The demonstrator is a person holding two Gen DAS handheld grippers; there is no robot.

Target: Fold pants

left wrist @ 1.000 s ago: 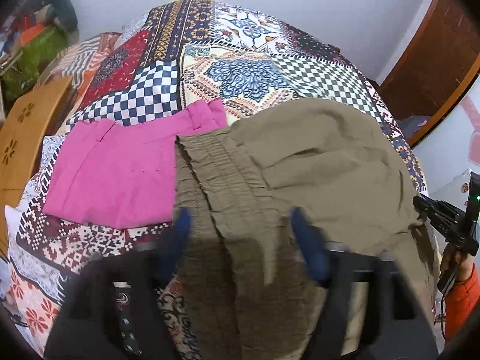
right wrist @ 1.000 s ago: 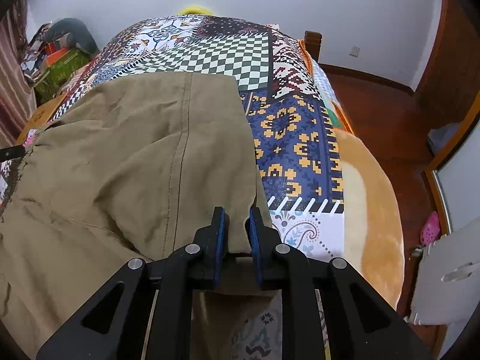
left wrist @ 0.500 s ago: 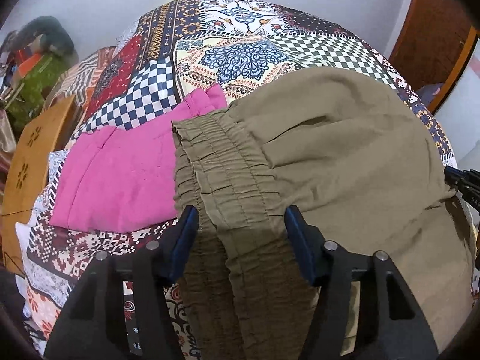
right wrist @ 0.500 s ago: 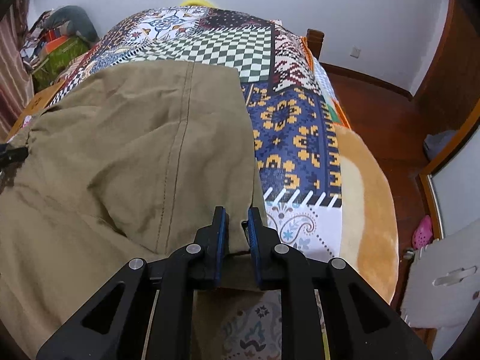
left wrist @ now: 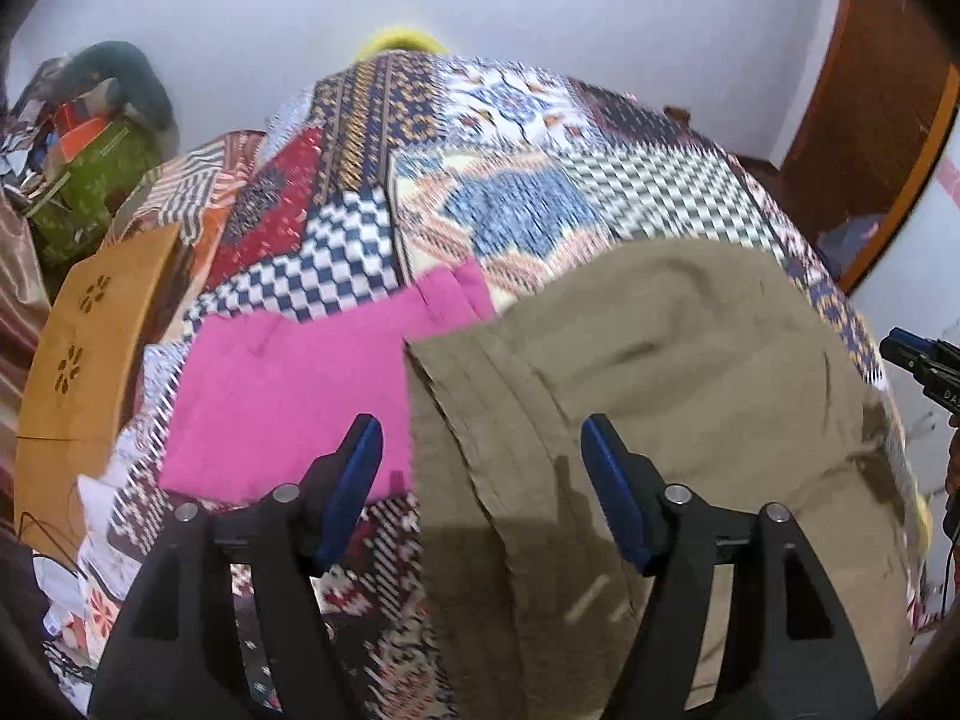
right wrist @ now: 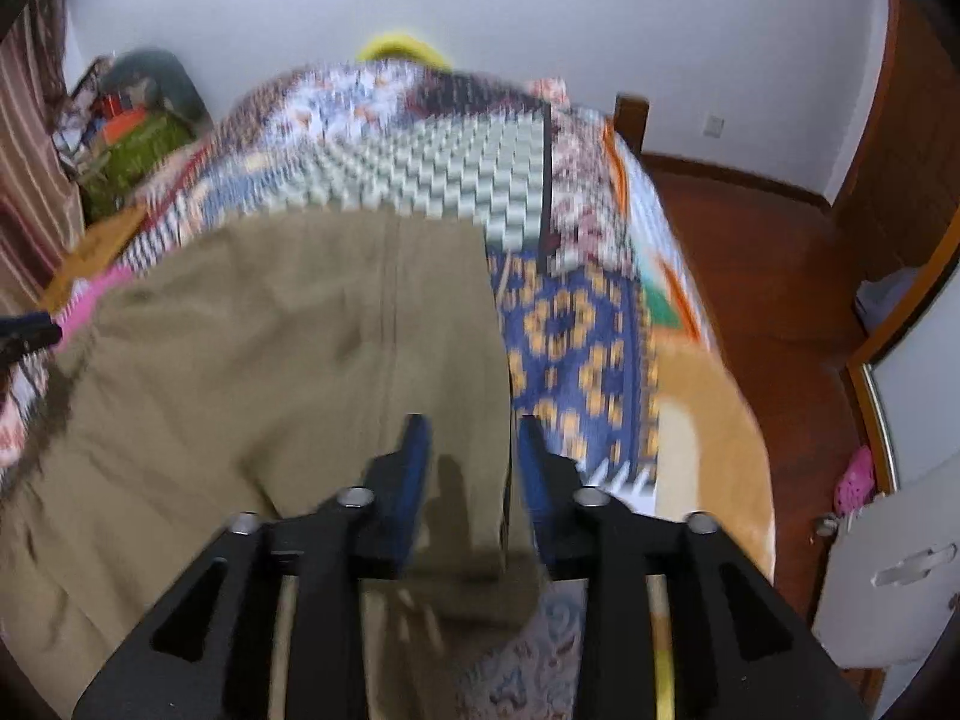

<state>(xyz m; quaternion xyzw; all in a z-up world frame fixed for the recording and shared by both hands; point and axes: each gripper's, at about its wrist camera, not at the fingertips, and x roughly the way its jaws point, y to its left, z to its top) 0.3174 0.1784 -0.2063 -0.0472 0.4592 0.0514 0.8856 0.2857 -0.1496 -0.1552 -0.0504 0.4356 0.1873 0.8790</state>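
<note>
The olive-green pants [left wrist: 690, 396] lie folded on the patchwork bedspread [left wrist: 540, 192], their elastic waistband [left wrist: 480, 396] to the left. My left gripper [left wrist: 483, 450] is open above the waistband, holding nothing. My right gripper [right wrist: 468, 450] is open above the right edge of the pants [right wrist: 288, 360], holding nothing. Its tip also shows at the right edge of the left wrist view [left wrist: 918, 354]. Both views are blurred by motion.
A folded pink garment [left wrist: 288, 396] lies left of the pants, touching the waistband. A wooden chair [left wrist: 78, 372] stands at the bed's left side, with a pile of bags [left wrist: 90, 162] behind. The bed's right edge drops to a wooden floor [right wrist: 774, 276].
My right gripper has opened and let go of the pants' edge. Both grippers have pulled back and up from the pants, which now lie flat on the bed.
</note>
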